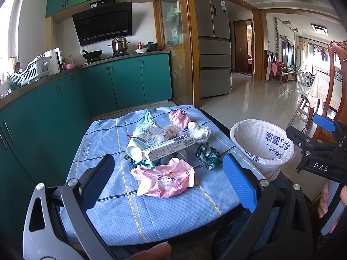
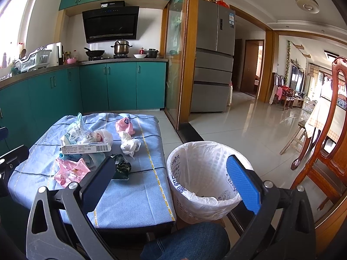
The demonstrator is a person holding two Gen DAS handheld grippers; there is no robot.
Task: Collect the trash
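A pile of trash lies on a low table covered with a blue cloth (image 1: pixel 121 212) (image 2: pixel 138 203): a pink wrapper (image 1: pixel 164 181) (image 2: pixel 69 171), a white carton (image 1: pixel 168 148) (image 2: pixel 85 148), a crumpled white tissue (image 1: pixel 199 132) (image 2: pixel 130 145), a dark green foil ball (image 1: pixel 208 155) (image 2: pixel 122 166) and a second pink wrapper (image 1: pixel 179 118) (image 2: pixel 124 125). A white-lined bin (image 1: pixel 262 147) (image 2: pixel 203 179) stands right of the table. My left gripper (image 1: pixel 171 172) is open, above the near pink wrapper. My right gripper (image 2: pixel 173 177) is open over the bin's left rim, holding nothing.
Teal kitchen cabinets (image 1: pixel 54 112) run along the left and back. A grey fridge (image 2: pixel 213 60) stands behind. A wooden chair (image 2: pixel 325 143) sits at the right. A knee in jeans (image 2: pixel 188 242) is below the bin. Tiled floor (image 2: pixel 249 130) stretches beyond.
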